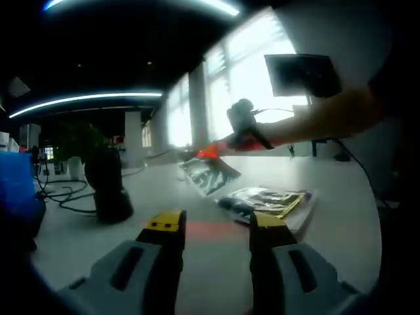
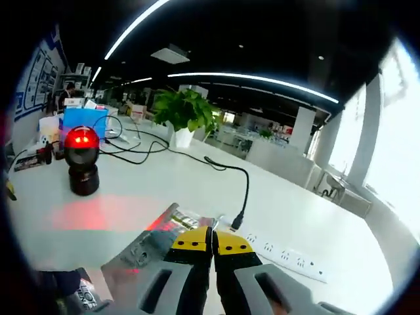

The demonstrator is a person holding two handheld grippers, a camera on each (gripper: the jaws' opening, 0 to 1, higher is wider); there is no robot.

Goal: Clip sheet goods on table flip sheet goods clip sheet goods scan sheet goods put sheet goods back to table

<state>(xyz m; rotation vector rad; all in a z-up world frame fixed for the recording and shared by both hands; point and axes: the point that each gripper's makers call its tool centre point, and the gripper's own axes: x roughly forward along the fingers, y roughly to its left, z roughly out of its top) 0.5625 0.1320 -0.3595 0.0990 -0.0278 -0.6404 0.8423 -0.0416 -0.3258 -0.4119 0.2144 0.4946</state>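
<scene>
1. The silvery sheet pack (image 2: pixel 154 246) is held up off the tabletop (image 2: pixel 197 190), pinched at one edge by the right gripper (image 2: pixel 211 241), whose yellow-tipped jaws stand closed on it. In the right gripper view the pack spreads to the left of the jaws and slightly ahead, its long axis running diagonally away from them toward the scanner (image 2: pixel 81 159).
2. The scanner stands well ahead and to the left on the tabletop, its red light lit; a red glow falls on the tabletop between it and the pack and tints the near face of the pack. My judgement: the scan step is in hand, and the coming move turns on keeping the pack's face turned toward that light.
3. In the left gripper view the same pack (image 1: pixel 209 172) hangs beyond the left gripper (image 1: pixel 216 226), apart from it, so the right gripper is the one in charge.
4. The left gripper's jaws are parted and hold nothing; just ahead of them a second pack (image 1: pixel 266 203) lies flat on the tabletop.
</scene>
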